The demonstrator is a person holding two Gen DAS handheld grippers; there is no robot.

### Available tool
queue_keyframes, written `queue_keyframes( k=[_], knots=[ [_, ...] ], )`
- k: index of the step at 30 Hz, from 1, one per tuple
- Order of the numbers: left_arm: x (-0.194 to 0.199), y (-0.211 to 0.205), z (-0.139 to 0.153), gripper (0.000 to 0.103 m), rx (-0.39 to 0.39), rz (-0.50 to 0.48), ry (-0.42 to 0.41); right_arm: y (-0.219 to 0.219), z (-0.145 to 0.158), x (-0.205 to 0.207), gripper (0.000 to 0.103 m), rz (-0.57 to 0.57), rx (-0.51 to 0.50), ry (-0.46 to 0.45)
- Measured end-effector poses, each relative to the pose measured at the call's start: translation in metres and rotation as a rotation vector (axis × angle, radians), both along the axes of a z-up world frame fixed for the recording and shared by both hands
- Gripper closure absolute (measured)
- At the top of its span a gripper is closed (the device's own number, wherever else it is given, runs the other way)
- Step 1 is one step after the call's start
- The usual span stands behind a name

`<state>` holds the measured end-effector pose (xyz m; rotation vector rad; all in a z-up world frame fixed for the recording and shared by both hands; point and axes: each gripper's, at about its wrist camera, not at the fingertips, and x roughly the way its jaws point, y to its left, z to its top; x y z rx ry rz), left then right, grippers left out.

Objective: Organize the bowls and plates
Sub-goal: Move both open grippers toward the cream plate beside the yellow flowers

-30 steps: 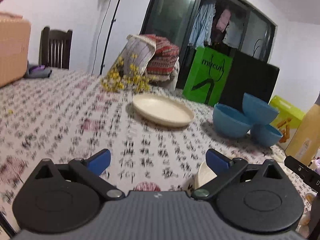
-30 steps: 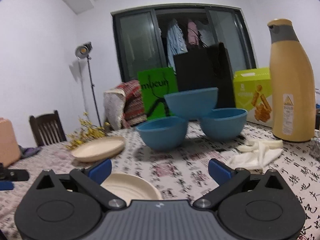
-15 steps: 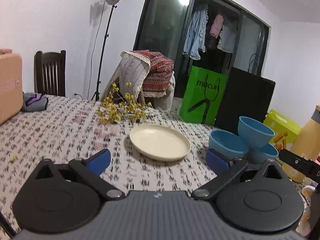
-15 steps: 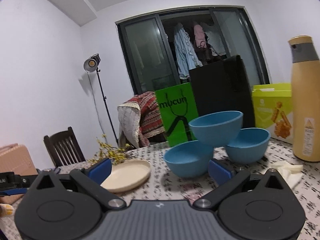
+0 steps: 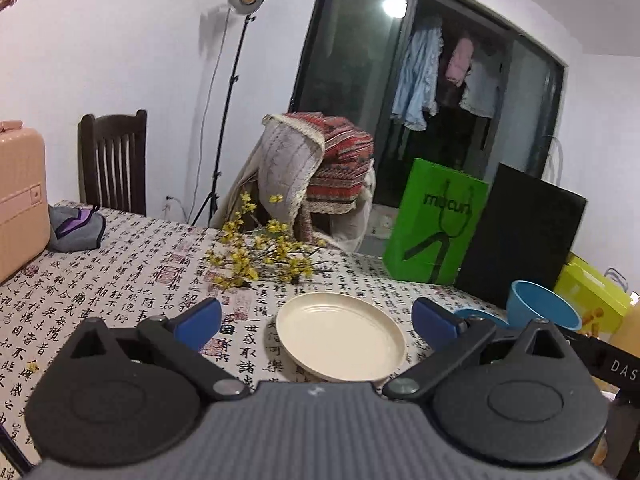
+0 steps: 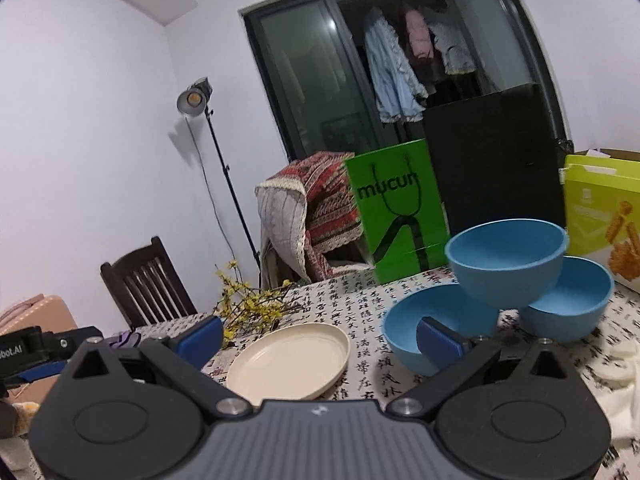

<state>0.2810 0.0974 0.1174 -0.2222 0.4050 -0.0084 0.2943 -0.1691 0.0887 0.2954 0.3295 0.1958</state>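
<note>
The left gripper [image 5: 316, 318] stands with its blue-padded jaws spread wide and nothing between them; the right gripper [image 6: 320, 334] is likewise wide open and empty. Both hang above the table covered in a white cloth printed with black calligraphy [image 5: 132, 276], clear of every dish. The round, shallow cream plastic plate [image 5: 340, 342] lies flat on the cloth directly ahead of the left gripper, framed between its two pads, with the sprig of yellow flowers [image 5: 260, 258] just behind the plate. From the right gripper the same plate [image 6: 290, 360] sits ahead and slightly left of centre. The three blue plastic bowls [image 6: 508, 276] stand to the right of the plate, two on the cloth and the third perched on their rims, tilted. Judgement: the plate is round and has no long axis, so approach direction matters little; the left gripper appears the better aligned for it, while the bowls fall nearer the right gripper.
</note>
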Motion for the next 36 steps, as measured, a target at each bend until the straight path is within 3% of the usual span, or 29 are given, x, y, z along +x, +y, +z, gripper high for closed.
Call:
queue_keyframes(
  k=[17, 25, 36],
  knots=[
    [0.090, 0.010, -0.008, 0.000, -0.043, 0.075, 0.056, 0.033, -0.001, 0.105, 0.000, 0.001, -0.071, 0.152],
    [0.135, 0.024, -0.037, 0.000, -0.078, 0.110, 0.136, 0.053, -0.010, 0.144, 0.000, 0.007, -0.122, 0.207],
    [0.174, 0.036, -0.100, 0.000, -0.108, 0.118, 0.252, 0.074, -0.038, 0.183, 0.002, -0.004, -0.189, 0.291]
  ],
)
